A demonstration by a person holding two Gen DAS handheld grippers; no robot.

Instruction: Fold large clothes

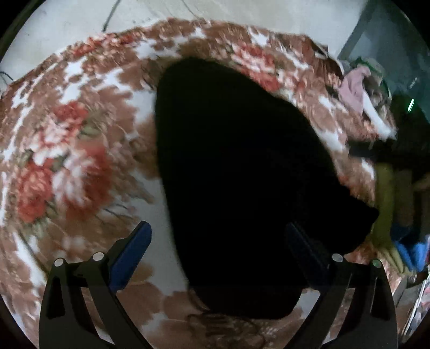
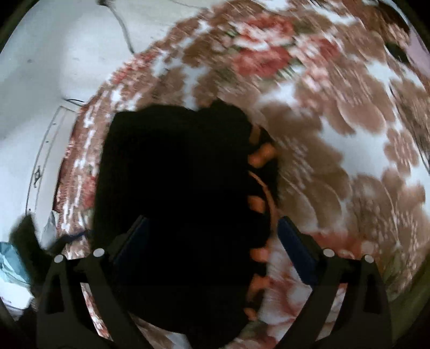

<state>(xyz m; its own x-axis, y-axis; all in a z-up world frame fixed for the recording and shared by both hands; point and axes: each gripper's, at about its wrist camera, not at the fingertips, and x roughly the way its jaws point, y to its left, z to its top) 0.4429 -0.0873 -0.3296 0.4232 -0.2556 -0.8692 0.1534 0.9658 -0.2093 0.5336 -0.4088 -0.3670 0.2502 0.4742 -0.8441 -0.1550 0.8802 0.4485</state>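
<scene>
garment (image 1: 236, 166): matt black cloth; bedspread (image 1: 67, 150): soft floral-printed cloth

Bed cover: I see a floral blanket (image 1: 67, 150) in brown, red and white, spread flat; the pattern is blurred in both views.
Wall: I see a pale wall (image 1: 67, 18) beyond the blanket's far edge.
Cable: I see a dark cable (image 2: 125, 26) running down the wall.
Clutter, right edge: I see a heap of pale pink and white cloth (image 1: 360, 88) at the blanket's far right corner.
Items, lower right: I see yellow-green cloth (image 1: 385, 198) beside blue cloth (image 1: 411, 252); I cannot tell what either is.
Panel: I see a grey-green panel (image 1: 387, 45) behind the heap.
</scene>
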